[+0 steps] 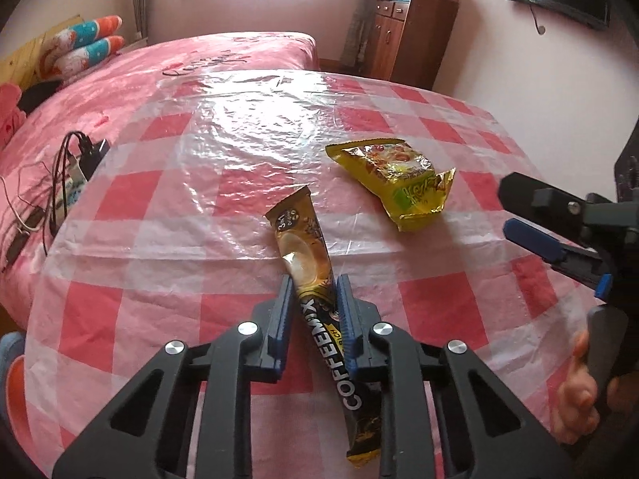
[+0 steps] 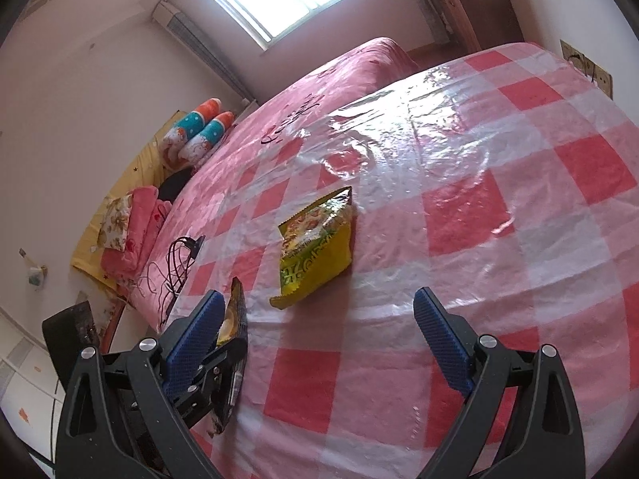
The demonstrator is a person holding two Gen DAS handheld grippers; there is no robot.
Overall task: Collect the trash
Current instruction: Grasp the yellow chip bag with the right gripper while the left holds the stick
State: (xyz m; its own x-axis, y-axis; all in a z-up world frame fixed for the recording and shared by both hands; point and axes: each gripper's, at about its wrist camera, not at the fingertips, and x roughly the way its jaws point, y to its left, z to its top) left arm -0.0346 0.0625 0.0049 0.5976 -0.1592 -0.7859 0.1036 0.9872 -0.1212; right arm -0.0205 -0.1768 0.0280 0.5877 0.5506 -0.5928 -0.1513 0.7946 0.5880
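Trash lies on the checked table cover (image 1: 131,207): the yellow snack bag (image 2: 315,247) ahead of the wide-open, empty right gripper (image 2: 319,331), and the coffee sachet (image 1: 315,283) clamped in the left gripper (image 1: 315,311), whose slick foil may slip.

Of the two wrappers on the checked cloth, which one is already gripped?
The long coffee mix sachet, clamped between the left gripper pads. The yellow snack packet lies free, farther out.
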